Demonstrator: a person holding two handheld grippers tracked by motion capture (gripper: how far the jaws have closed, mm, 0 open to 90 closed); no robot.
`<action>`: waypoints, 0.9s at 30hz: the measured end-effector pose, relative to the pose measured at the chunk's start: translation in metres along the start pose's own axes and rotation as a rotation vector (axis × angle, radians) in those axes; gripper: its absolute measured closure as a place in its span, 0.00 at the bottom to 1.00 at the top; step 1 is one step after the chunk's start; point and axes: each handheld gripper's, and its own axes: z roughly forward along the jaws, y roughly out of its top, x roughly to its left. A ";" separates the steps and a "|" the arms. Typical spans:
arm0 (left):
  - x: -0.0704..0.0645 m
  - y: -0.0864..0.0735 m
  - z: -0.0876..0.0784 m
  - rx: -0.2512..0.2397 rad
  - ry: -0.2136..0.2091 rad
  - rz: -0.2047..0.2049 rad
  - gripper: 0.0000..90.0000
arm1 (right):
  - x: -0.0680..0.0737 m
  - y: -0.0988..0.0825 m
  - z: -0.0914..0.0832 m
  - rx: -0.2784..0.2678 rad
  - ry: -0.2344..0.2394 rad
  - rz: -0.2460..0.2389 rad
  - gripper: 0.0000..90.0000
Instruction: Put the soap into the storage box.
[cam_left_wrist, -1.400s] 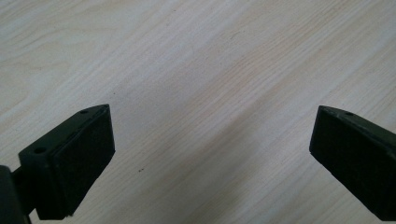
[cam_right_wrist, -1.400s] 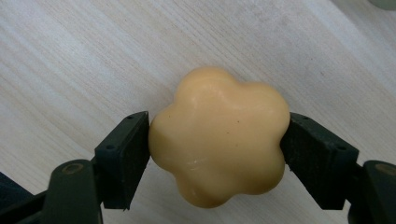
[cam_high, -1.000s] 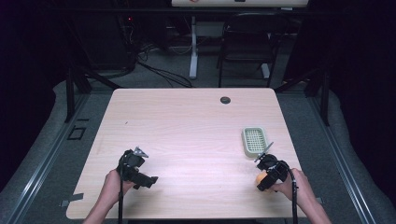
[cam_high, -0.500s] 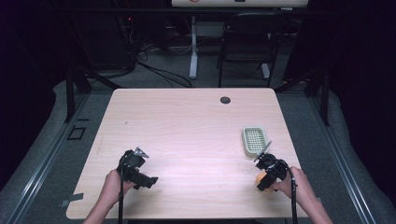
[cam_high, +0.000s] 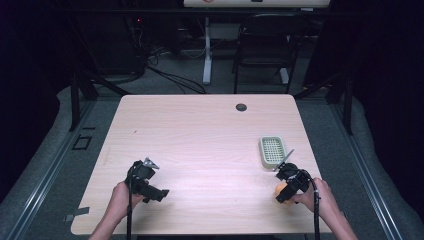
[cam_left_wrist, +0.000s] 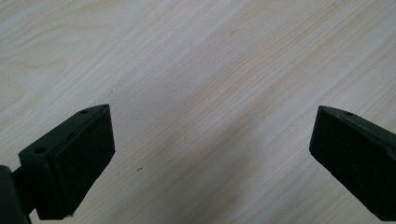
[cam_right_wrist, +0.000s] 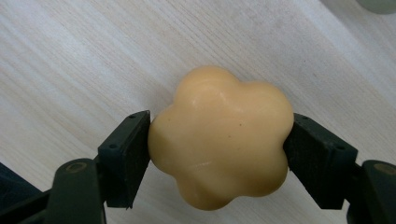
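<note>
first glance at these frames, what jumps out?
The flower-shaped yellow soap, clamped between the right gripper's jaws near the table's front right corner. Just beyond it sits a pale green slotted tray, with nothing in it. The left gripper is held wide open over bare wood of the table at the front left.

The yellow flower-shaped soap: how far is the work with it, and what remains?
Done: the right claw has closed on the yellow flower-shaped soap; both jaws press its sides. In hand: the soap sits near the table's front right edge. Left, probably: carrying it to the green soap dish, which holds nothing. The left claw is open over bare wood.
</note>
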 end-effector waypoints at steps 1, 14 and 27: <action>0.000 0.000 0.000 0.001 0.000 0.001 0.00 | 0.000 0.000 -0.002 0.004 -0.001 -0.005 0.29; 0.001 -0.001 0.000 0.000 0.002 -0.006 0.00 | 0.000 0.003 -0.013 -0.009 -0.012 -0.012 0.29; 0.001 -0.001 0.000 0.002 0.004 -0.006 0.00 | -0.005 0.012 -0.021 0.013 -0.022 -0.041 0.29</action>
